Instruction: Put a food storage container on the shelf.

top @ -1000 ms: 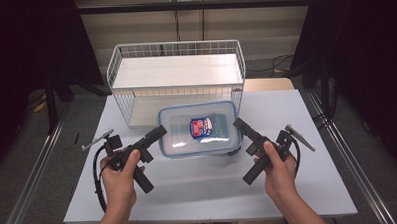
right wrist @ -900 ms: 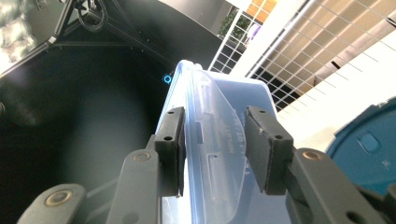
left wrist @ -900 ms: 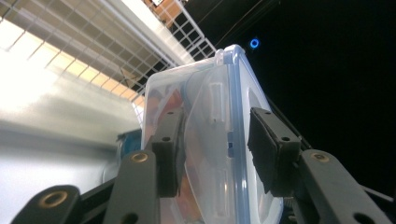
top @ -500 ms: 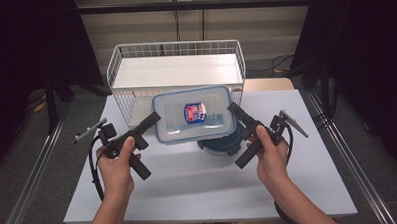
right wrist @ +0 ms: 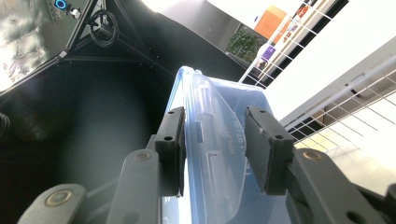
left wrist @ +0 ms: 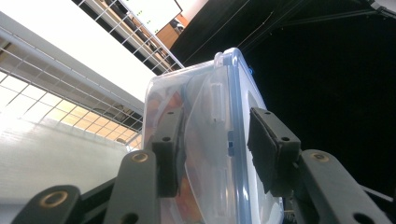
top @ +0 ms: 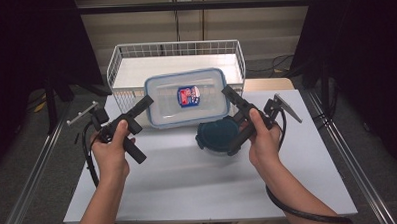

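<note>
Above the table [top: 189, 177], just in front of the wire basket [top: 119, 59], the clear container [top: 186, 97] with the blue-rimmed lid is held in the air between two grippers. The left gripper [top: 145, 105] clamps the container's short end on the side away from the dark round lid [top: 218, 135]; the right gripper [top: 231, 95] clamps the opposite short end, directly above that round lid, which lies on the table below the container's near corner.

Grip state: in the left gripper view, the left gripper [left wrist: 217, 149] has its jaws closed to a narrow gap on the container wall and lid rim, one pad [left wrist: 268, 151] on the lid face, the other under the body. In the right gripper view, the right gripper [right wrist: 215, 149] holds the same way, jaws narrow around the rim and latch flap.

Step in hand, as judged: carry the container over the basket's near wall and set it down inside.

Procedure:
1. Keep both grippers at equal height; the container currently tilts slightly toward the basket.
2. Move both hands together. Any change in spacing will twist or release the rim.
3. Clear the basket's near wire rim fully before lowering.
4. Lower until the base rests flat on the basket floor, then open both grippers together.

Caution: the plastic wall is smooth and the pads bite near the edge; slip is the likely fault.
</note>
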